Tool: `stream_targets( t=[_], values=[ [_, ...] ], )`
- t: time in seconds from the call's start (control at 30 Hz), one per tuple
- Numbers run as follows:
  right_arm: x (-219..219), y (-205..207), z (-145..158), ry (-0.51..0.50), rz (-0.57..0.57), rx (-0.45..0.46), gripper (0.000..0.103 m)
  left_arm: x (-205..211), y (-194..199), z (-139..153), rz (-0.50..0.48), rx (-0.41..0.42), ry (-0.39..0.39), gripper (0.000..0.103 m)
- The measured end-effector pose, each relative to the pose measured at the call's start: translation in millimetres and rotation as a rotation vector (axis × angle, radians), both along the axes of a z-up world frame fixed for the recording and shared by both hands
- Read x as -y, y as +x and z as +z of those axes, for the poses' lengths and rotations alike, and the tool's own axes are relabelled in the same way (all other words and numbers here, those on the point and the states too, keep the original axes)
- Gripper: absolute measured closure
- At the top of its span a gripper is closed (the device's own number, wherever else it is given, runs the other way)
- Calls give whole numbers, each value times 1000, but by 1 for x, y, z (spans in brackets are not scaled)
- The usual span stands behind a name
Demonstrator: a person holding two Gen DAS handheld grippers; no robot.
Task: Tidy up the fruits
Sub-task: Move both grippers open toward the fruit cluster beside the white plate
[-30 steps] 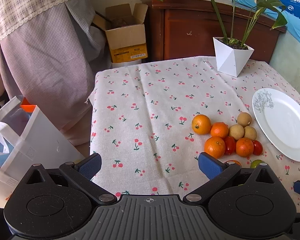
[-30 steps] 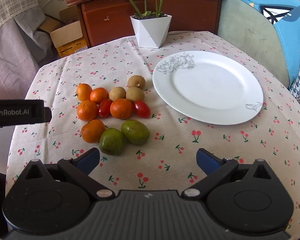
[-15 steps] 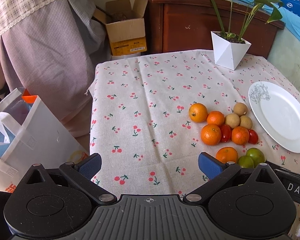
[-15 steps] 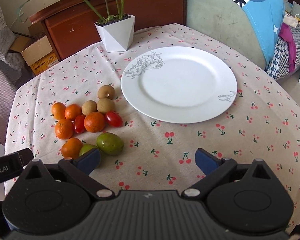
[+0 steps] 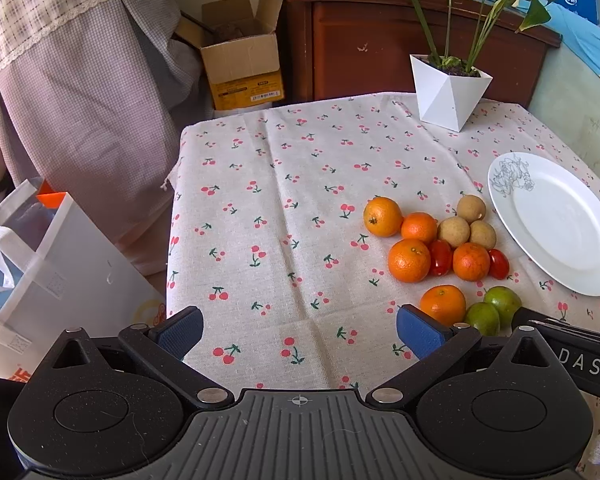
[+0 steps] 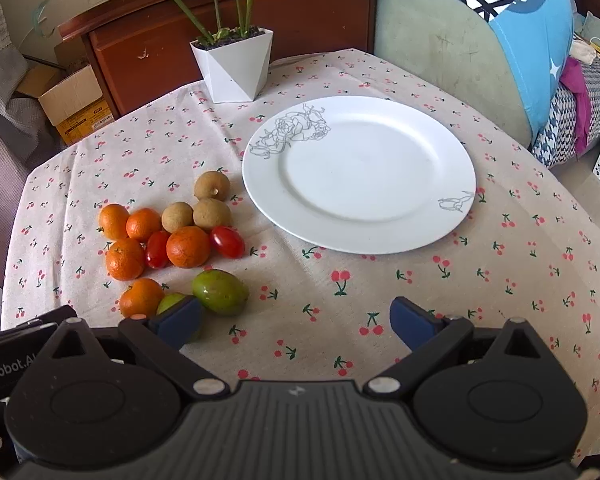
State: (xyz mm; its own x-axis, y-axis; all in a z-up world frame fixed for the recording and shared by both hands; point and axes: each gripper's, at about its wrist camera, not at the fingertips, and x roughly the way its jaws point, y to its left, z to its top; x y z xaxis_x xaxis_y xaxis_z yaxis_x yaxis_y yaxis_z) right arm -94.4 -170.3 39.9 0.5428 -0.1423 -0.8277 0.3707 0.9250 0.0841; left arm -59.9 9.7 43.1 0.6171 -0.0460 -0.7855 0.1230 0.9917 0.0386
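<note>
Both grippers wide open, empty: left gripper [image 5: 298, 330], right gripper [image 6: 296, 322]. Fruit pile [image 6: 168, 240] on cloth, just left of bare plate [image 6: 452, 216]. Rec: take nearest green fruit [image 6: 220, 292] first, centre the jaws on it, gentle squeeze; rolls easily.

- Left tongs [image 5: 299, 332]: jaws spread wide, nothing between the blue pads, held above the surface.
- Right tongs [image 6: 296, 322]: jaws likewise wide apart and empty (its body edges into the left view, low right).

Brown wooden cabinet [image 5: 400, 44] behind table; open cardboard box [image 5: 240, 64] beside it.
</note>
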Motion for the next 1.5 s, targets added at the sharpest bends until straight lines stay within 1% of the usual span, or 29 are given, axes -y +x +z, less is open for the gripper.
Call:
stream_targets(
  t=[1.07, 1.23, 1.5],
  values=[
    [0, 0, -2, -5, 2, -15, 6, 3, 0, 1, 5, -19, -17, 1],
    [5, -3, -1, 9, 3, 5, 6, 3, 0, 2, 0, -25, -30, 1],
    [32, -18, 3, 75, -13, 41, 7, -3, 3, 2, 17, -27, -40, 0]
  ],
)
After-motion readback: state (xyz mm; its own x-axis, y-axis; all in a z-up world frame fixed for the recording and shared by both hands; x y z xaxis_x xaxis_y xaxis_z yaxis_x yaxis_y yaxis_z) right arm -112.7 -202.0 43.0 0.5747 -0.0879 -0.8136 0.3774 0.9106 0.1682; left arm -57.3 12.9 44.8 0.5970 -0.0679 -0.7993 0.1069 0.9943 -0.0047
